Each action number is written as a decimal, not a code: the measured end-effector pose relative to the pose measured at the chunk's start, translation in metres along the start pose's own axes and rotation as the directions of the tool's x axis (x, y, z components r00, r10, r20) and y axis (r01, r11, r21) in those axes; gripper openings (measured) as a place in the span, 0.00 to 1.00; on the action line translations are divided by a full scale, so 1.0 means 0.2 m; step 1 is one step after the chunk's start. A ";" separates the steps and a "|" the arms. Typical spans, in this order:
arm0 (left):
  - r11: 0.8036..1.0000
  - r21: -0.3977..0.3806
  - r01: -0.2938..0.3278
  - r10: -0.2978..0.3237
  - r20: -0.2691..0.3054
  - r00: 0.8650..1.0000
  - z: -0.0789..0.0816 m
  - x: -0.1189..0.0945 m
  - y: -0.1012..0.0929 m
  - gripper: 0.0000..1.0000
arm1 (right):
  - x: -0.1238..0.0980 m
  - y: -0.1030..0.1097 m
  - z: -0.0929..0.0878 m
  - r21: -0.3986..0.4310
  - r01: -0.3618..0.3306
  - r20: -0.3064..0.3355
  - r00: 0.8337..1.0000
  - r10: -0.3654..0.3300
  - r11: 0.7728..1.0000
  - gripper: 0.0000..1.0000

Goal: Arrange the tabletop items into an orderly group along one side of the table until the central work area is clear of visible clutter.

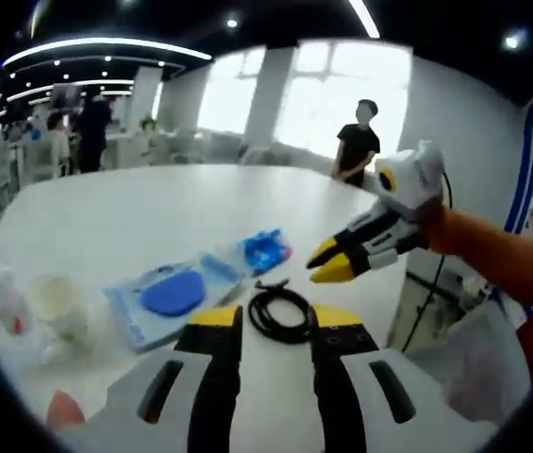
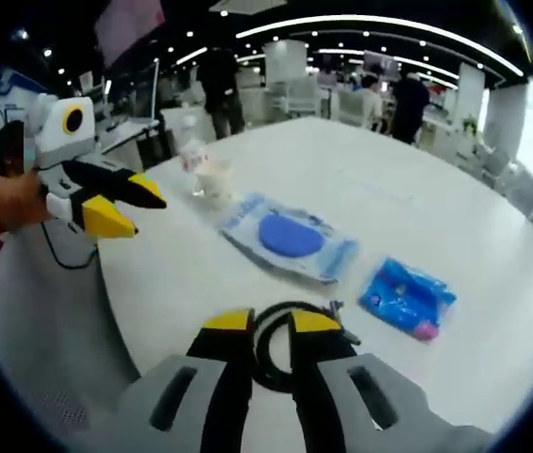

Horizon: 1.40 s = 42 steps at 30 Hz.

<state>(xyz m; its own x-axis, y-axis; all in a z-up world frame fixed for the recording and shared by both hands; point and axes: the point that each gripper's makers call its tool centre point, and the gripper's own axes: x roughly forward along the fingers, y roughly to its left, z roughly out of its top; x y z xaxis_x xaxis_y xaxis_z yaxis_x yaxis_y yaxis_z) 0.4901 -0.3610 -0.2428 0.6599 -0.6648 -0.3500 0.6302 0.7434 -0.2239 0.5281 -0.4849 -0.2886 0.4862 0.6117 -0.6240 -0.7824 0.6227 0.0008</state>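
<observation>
Both tongs hover open and empty, the left tongs (image 1: pixel 274 321) and right tongs (image 2: pixel 268 326) each aimed at the black coiled cable (image 1: pixel 279 312) near the worktop (image 1: pixel 134 217) edge, so close squarely across the coil.

Person in black standing by bright windows (image 1: pixel 357 142) at upper right, people among desks at upper left, curved ceiling light strips (image 2: pixel 370 24) overhead

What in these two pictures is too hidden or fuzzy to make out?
- Black cable, right gripper view: its near loop is hidden behind the tongs.
- Blue packet, left gripper view: print too blurred to read.
- Cup, left gripper view: contents blurred.
- Pink object, left gripper view: cut off by the edge.
</observation>
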 end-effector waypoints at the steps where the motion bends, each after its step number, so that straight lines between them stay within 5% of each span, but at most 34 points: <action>1: 1.000 0.001 -0.003 0.003 0.002 1.000 0.00 -0.03 0.01 0.26 | -0.01 0.01 0.00 0.006 0.004 0.005 1.000 -0.004 1.000 0.14; 12: 0.999 0.020 -0.039 0.036 0.097 0.995 0.05 -0.34 0.12 0.31 | -0.13 0.13 0.04 0.024 0.058 0.068 0.996 -0.060 0.998 0.16; 22: 0.980 0.043 -0.193 0.187 0.122 0.975 0.01 -0.58 0.28 0.40 | -0.20 0.18 0.05 0.029 0.090 0.120 0.988 -0.093 0.995 0.22; 29: 0.971 0.044 -0.234 0.230 0.088 0.969 -0.08 -0.65 0.30 0.48 | -0.22 0.20 0.02 0.030 0.093 0.126 0.987 -0.096 0.995 0.32; 38: 0.960 0.062 -0.273 0.265 0.111 0.958 -0.05 -0.68 0.34 0.57 | -0.25 0.16 -0.01 0.071 0.126 0.147 0.980 -0.135 0.989 0.57; 40: 0.960 0.131 -0.249 0.235 0.114 0.965 -0.04 -0.71 0.35 0.57 | -0.25 0.15 -0.01 0.069 0.133 0.147 0.979 -0.142 0.989 0.59; 42: 0.937 0.219 -0.271 0.252 0.111 0.961 -0.03 -0.77 0.41 0.57 | -0.25 0.14 -0.02 0.069 0.133 0.146 0.979 -0.142 0.989 0.59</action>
<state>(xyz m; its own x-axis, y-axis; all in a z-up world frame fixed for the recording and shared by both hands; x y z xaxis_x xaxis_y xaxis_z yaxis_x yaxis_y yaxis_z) 0.4371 -0.1968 -0.2133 0.8386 -0.4596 -0.2924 0.5013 0.8612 0.0838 0.4798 -0.4991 -0.2601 0.6441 0.5816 -0.4969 -0.6820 0.7307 -0.0288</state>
